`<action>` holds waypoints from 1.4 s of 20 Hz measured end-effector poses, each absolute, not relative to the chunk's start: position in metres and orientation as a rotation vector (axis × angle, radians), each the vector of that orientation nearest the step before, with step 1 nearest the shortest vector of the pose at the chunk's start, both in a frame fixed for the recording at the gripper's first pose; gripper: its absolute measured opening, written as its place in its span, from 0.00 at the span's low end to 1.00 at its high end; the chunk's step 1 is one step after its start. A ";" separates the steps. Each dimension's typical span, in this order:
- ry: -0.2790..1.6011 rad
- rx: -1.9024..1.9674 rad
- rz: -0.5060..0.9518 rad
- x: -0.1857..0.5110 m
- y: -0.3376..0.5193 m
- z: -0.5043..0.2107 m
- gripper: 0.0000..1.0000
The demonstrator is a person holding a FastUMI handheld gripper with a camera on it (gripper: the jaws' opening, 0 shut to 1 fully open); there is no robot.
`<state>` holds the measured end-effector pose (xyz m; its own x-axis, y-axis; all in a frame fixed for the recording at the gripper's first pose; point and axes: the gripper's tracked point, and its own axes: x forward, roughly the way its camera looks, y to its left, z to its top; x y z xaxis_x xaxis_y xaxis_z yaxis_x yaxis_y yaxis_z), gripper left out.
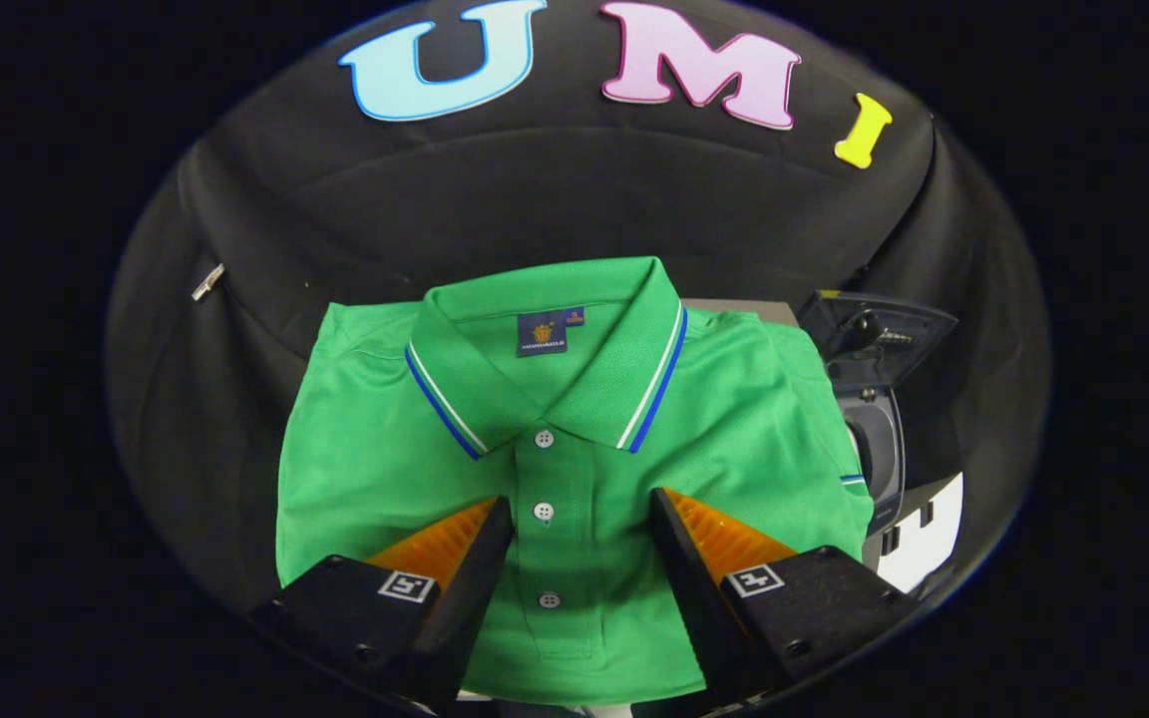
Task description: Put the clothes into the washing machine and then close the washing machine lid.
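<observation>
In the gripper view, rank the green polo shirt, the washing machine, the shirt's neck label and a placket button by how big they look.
1. Green polo shirt, under the open gripper.
2. Washing machine, partly hidden behind the shirt, so its true size is unsure.
3. Neck label.
4. Placket button.

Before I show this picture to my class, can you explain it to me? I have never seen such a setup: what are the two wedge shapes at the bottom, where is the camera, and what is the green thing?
The camera rides on a hand-held gripper, a two-finger tool a person carries. It looks forward along the two fingers, which are the wedges you see. They stand open and hold nothing. Between and beyond them lies a folded green polo shirt, its button strip running up the gap. Beside the shirt, past the other finger, stands the washing machine with its lid up. The black cloth behind is the booth's wall.
</observation>
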<state>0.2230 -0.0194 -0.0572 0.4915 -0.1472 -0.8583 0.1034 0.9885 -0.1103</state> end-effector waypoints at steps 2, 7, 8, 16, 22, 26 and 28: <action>1.084 -0.041 -0.165 0.223 -0.020 -0.057 0.90; 1.069 0.009 -0.180 0.227 -0.030 -0.055 0.38; 1.073 0.024 -0.175 0.226 -0.033 -0.056 0.38; 0.955 -0.015 -0.134 0.224 -0.037 -0.051 0.07; 0.757 -0.049 -0.111 0.222 -0.037 -0.044 0.07; 0.659 -0.056 -0.126 0.217 -0.039 -0.032 0.07; 0.576 -0.092 -0.122 0.215 -0.035 -0.018 0.07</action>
